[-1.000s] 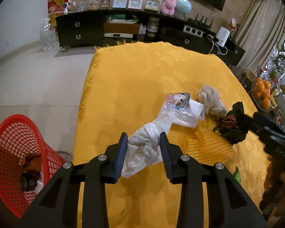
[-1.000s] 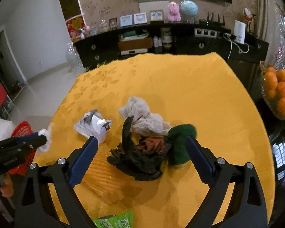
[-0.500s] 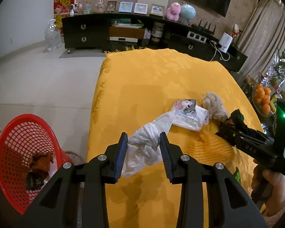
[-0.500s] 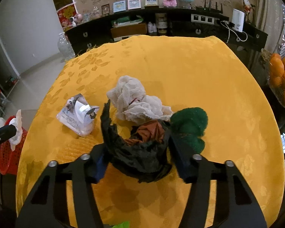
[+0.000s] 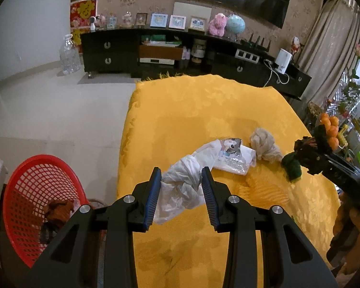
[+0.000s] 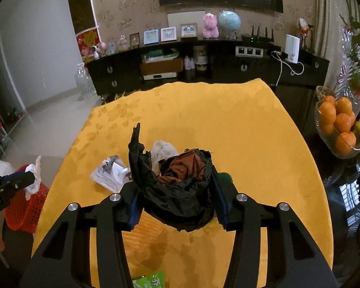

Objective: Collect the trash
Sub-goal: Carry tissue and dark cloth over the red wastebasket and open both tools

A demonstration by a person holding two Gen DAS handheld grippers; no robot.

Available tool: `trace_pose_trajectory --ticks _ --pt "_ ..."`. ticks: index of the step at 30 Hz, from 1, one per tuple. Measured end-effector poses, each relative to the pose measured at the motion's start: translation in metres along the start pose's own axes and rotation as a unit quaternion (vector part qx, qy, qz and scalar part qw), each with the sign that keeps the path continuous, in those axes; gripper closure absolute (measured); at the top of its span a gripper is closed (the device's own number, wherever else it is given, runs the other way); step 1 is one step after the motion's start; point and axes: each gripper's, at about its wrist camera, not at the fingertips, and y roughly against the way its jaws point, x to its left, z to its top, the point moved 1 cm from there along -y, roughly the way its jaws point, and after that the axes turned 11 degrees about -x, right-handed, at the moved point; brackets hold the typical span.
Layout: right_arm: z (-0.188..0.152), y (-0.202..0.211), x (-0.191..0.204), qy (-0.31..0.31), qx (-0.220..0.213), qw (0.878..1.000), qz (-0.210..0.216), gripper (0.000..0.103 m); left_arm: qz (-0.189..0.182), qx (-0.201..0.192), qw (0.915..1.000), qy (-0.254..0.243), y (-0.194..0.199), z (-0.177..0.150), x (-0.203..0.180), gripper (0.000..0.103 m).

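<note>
1. Our left tool (image 5: 181, 192) is clamped on a crumpled white plastic bag (image 5: 182, 187), its jaws pinching the bunched middle so that loose ends spill out fore and aft. The bag's long axis runs along the fingers, its far tail pointing toward about 1 o'clock in the left wrist view.

2. We judge the bag is held at its thickest knot because thin film slips out of a lighter pinch.

3. Our right tool (image 6: 177, 192) grips a black plastic bag (image 6: 177, 192) with brown scraps showing at its open top. The mouth faces up and away from us, and a torn flap stands upright at roughly 11 o'clock. Keeping the mouth up probably stops the scraps from tipping out.

4. The red basket (image 5: 36, 192) stands on the floor off the bench's (image 5: 204, 110) left edge, at 8 o'clock from the left tool, already holding some dark scraps. That tool sits nearest it, so the white bag looks likely to go in first.

5. Still lying on the yellow cloth: a printed clear packet (image 5: 232, 158), a wad of beige tissue (image 5: 264, 144) just beside it at 3 o'clock, and a green fuzzy lump (image 5: 291, 168) near the right tool. A green wrapper (image 6: 148, 282) peeks in at 6 o'clock of the right wrist view.
</note>
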Motion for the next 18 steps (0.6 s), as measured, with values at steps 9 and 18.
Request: trace_pose_trajectory --ticks 9,18 --pt "0.012 0.017 0.004 -0.002 -0.019 1.000 0.002 0.056 0.020 -0.029 0.9994 -0.002 0.023 0.011 0.006 0.069" --pt "0.021 0.038 0.030 0.016 -0.040 0.999 0.022 0.056 0.057 -0.064 0.9963 0.003 0.059 0.019 0.031 0.069"
